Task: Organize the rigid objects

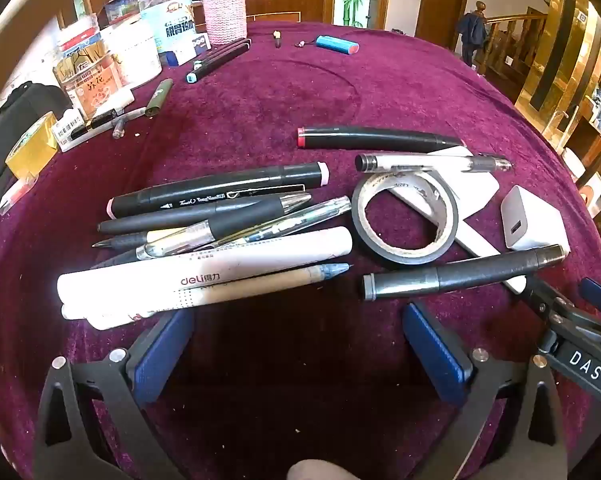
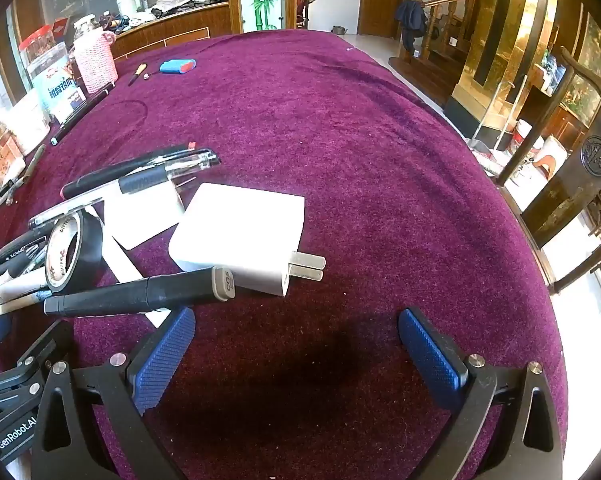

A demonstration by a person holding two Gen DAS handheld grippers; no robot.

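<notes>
Left gripper, black frame with blue ribbed pads, is tipped steeply downward, jaws spread as wide as they go, nothing between them. Right gripper, same black-and-blue build, matches it: angled down, jaws fully apart, empty. They sit close side by side, and each one's frame edges into the other's view at the bottom corner.

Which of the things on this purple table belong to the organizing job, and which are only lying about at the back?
Belong to the job:
- pile of pens and markers
- black roll of tape
- white wall charger
- dark grey marker

Only lying about:
- pink knitted bottle cover
- blue lighter
- plastic food jars
</notes>
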